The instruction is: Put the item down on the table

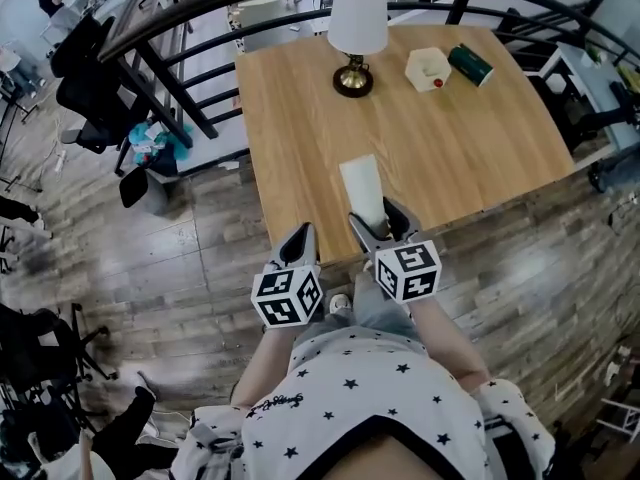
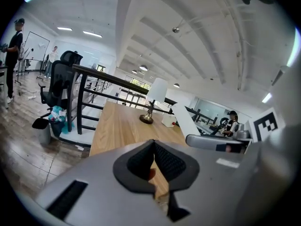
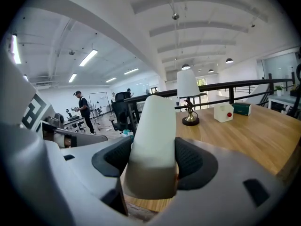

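Currently right gripper (image 1: 381, 220) clamps the pale block (image 1: 362, 183), base buried between pads, frame centre; left gripper (image 1: 298, 240) clenched, empty.

Light wooden table (image 1: 450, 138), square-edged, standing on a plank floor (image 1: 180, 268). Three things sit on it, all toward the far edge: a lamp (image 1: 356, 28) with a white shade and brass base, upright; a white box (image 1: 428, 69) to its right; a dark green container (image 1: 470, 65) just beside the box.
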